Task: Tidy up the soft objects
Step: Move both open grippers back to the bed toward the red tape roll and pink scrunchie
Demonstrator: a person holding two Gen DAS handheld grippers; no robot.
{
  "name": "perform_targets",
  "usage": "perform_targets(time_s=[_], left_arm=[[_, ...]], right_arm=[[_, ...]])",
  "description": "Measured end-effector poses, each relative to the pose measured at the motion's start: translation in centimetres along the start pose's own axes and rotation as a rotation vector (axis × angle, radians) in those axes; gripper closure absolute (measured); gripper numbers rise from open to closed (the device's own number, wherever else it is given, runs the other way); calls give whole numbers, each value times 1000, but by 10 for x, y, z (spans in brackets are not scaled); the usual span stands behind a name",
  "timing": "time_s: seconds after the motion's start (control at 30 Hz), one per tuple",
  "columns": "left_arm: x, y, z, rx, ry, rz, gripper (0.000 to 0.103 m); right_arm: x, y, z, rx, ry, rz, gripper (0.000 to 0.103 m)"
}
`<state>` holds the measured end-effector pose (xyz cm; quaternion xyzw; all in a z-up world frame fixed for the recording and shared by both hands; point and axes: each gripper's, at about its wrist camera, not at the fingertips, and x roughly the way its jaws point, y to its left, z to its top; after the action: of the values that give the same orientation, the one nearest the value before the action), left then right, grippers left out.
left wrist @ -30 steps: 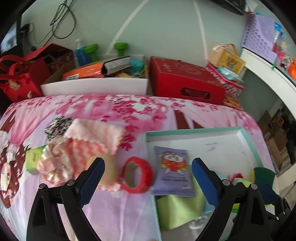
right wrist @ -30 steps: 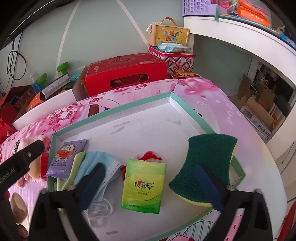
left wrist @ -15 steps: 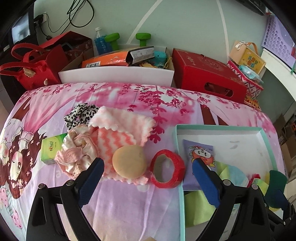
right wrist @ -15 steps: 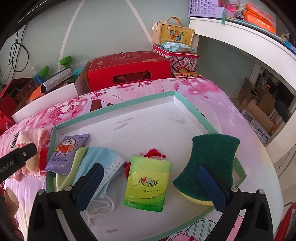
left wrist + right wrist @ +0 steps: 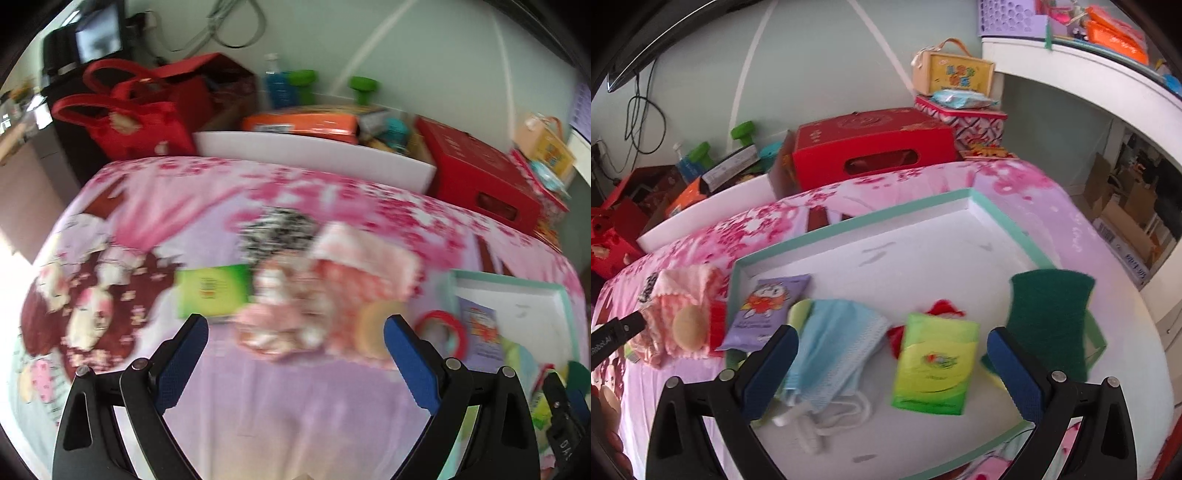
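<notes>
The soft things lie in two groups on a surface covered with a pink floral cloth (image 5: 295, 398). Ahead of the left gripper (image 5: 295, 325), between and just beyond its spread fingers (image 5: 181, 365), sits a blurred heap: a pink scrunchie-like bundle (image 5: 273, 317) touching a pink-and-white knitted cloth (image 5: 362, 266), with a black-and-white patterned scrunchie (image 5: 277, 229) behind them. A green tissue pack (image 5: 212, 290) lies just beyond the left finger. A round beige puff (image 5: 373, 325) rests by the right finger, and a red tape ring (image 5: 441, 332) lies past it, beside the tray's edge. Nothing is held between these fingers.

The right gripper (image 5: 892, 339) hovers over a shallow white tray with a mint rim (image 5: 923, 205), its fingers (image 5: 1015, 373) also wide apart and empty. Between them lies a green tissue packet (image 5: 932, 369), partly covering a small red item (image 5: 945, 308). By the left finger a light blue face mask (image 5: 834, 343) rests on a pale green cloth (image 5: 799, 310), with a purple cartoon packet (image 5: 768, 310) further out to the left. Beyond the right finger a dark green sponge (image 5: 1051, 317) leans over the tray's rim.

Behind the surface stand a red box (image 5: 871, 147), a white bin (image 5: 314, 155) of clutter and a red bag (image 5: 136, 122).
</notes>
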<state>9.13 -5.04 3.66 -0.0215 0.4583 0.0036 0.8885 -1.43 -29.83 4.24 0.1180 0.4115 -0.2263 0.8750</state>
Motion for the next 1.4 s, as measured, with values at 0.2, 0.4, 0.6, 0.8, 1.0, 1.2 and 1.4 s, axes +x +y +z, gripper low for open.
perform_targets(time_s=[0.2, 0.4, 0.6, 0.8, 1.0, 1.2, 1.4], left_arm=[[-6, 43, -3, -76, -2, 46, 7], [-7, 69, -6, -117, 4, 67, 7], [-6, 85, -7, -154, 3, 50, 7], [-8, 96, -6, -183, -40, 18, 7], [0, 101, -7, -196, -27, 3, 7], [13, 94, -8, -176, 9, -38, 7], [25, 88, -6, -144, 31, -30, 7]], right_arm=[[0, 19, -3, -36, 8, 16, 0], [-12, 50, -5, -89, -36, 68, 0], [-12, 87, -10, -143, -40, 138, 0], [-11, 105, -14, -135, -64, 191, 0], [-14, 118, -16, -200, -124, 208, 0], [4, 126, -21, -216, -39, 183, 0], [4, 125, -22, -211, -76, 162, 2]])
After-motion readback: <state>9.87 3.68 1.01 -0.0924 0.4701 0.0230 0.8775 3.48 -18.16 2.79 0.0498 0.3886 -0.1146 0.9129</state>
